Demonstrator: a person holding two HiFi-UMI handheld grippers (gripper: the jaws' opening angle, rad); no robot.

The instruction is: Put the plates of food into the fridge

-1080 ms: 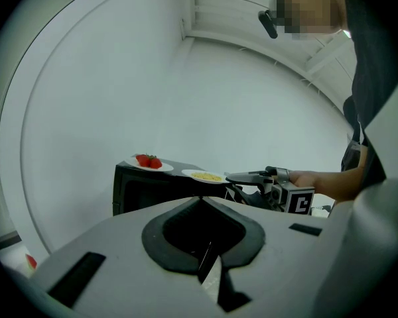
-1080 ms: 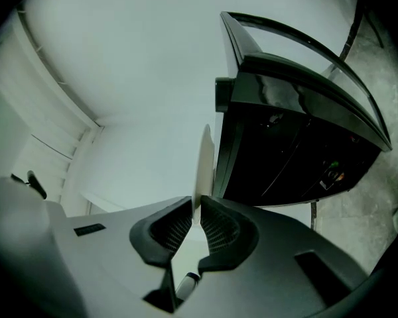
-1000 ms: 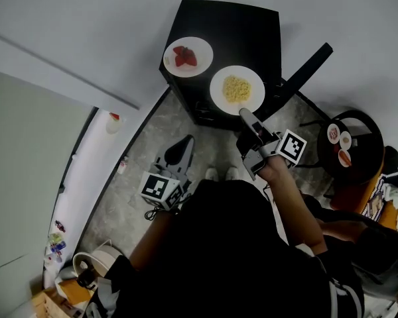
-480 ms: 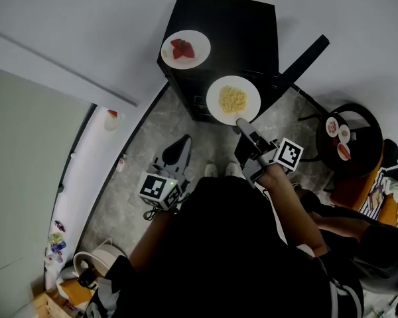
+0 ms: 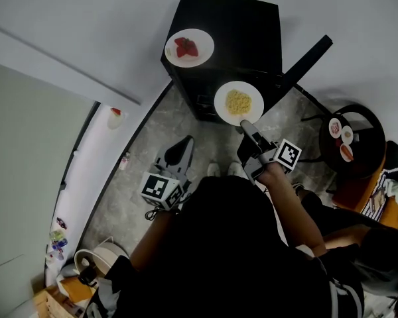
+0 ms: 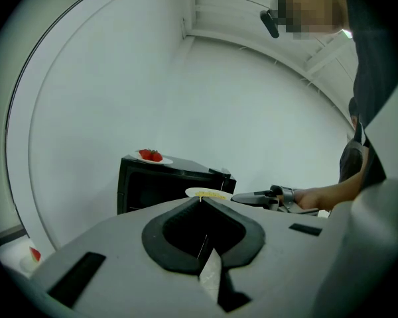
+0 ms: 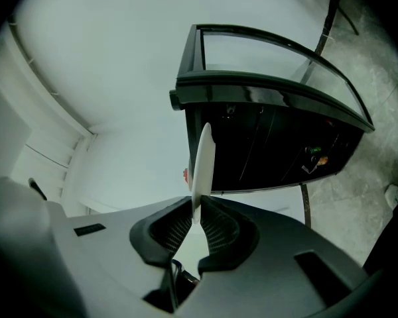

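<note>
**A:** What is the right gripper (image 7: 198,211) doing?

**B:** Its 2 jaws are clamped on the rim of the noodle plate (image 5: 239,103). In the right gripper view the plate stands edge-on between the ribbed pads.

**A:** Where is that plate?

**B:** In the air, held about level, just in front of the top front edge of the black fridge (image 5: 239,32). I can't see it resting on anything. A heap of yellow noodles sits in its middle.

**A:** And the left gripper (image 6: 200,201)?

**B:** Its jaws are together with nothing between them. In the head view it hangs low at the person's left, over the grey stone floor (image 5: 152,131), well apart from the fridge.

**A:** Any other plate?

**B:** 1 strawberry plate (image 5: 189,47) stands on top of the fridge, near its left front corner. It is apart from the noodle plate.

**A:** Is the fridge open?

**B:** Yes. The right gripper view shows a dark inside with small green and orange things in it, and a glass-paned door (image 7: 272,55) swung out. In the head view that door is a black bar jutting to the right.

**A:** Anything else?

**B:** A round black table (image 5: 366,139) at the far right, with 3 small dishes on it, is well apart from both grippers.
</note>
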